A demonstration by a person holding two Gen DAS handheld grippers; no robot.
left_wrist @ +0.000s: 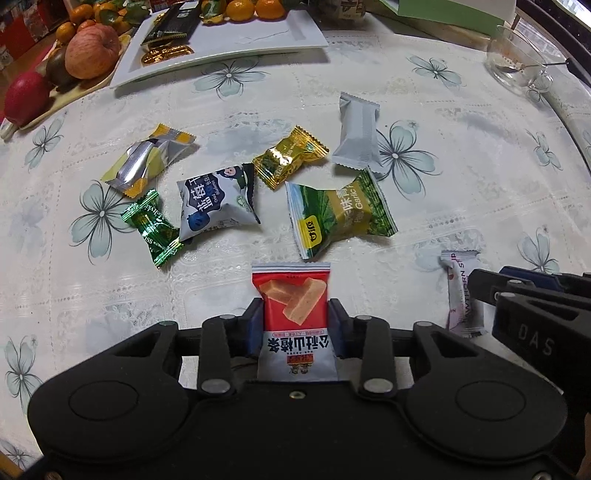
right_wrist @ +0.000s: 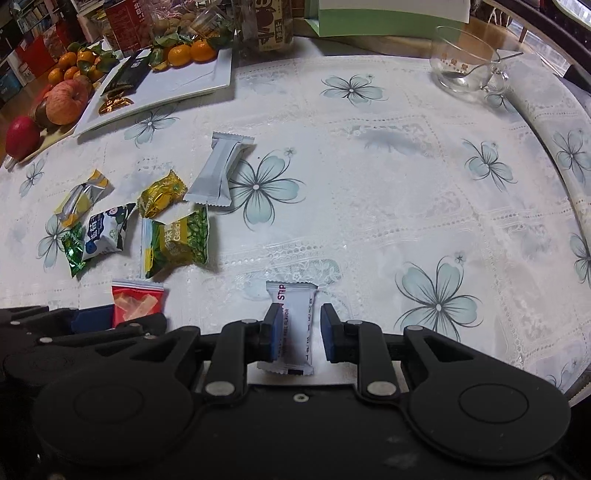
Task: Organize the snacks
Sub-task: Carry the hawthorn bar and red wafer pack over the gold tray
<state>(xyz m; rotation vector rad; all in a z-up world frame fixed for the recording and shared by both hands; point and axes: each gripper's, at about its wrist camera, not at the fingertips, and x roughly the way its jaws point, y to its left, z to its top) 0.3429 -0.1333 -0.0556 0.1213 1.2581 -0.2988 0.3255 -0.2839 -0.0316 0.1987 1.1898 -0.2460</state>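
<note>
left gripper [left_wrist: 297,325] low over the worktop [left_wrist: 443,229], blue pads pressed against both long edges of a red-and-white hawthorn packet [left_wrist: 295,321], pinching it; the packet's red end points away toward 12 o'clock, white printed end back toward the camera. right gripper [right_wrist: 297,332] straddles a white hawthorn strip packet [right_wrist: 293,325]; left pad touches the packet's edge, right pad stands just apart from it with a sliver of cloth showing, so the jaws are spread, not clamped. from the left wrist view the same strip packet lies at 3 o'clock, partly under the right gripper's black fingers. loose snacks cluster beyond the left gripper: green garlic pea packet [left_wrist: 340,216] at 1 o'clock, blue-and-white blueberry packet [left_wrist: 218,205] at 11 o'clock, small green foil candy [left_wrist: 153,227] touching the blueberry packet's left side, gold foil candy [left_wrist: 290,157] just behind at 12 o'clock, yellow-and-silver packet [left_wrist: 147,162] farther at 10 o'clock, plain grey packet [left_wrist: 358,134] at 1 o'clock, apart from the pea packet. white rectangular plate [left_wrist: 258,37] at the far edge, 12 o'clock, carrying a dark wrapped bar [left_wrist: 173,22], gold-wrapped pieces [left_wrist: 166,53] and oranges [left_wrist: 240,9]. apple [left_wrist: 92,50] and other fruit on a board at 10 o'clock. glass cup [left_wrist: 517,59] with a spoon in it at 2 o'clock. cloth is white lace with pale blue flowers.
</note>
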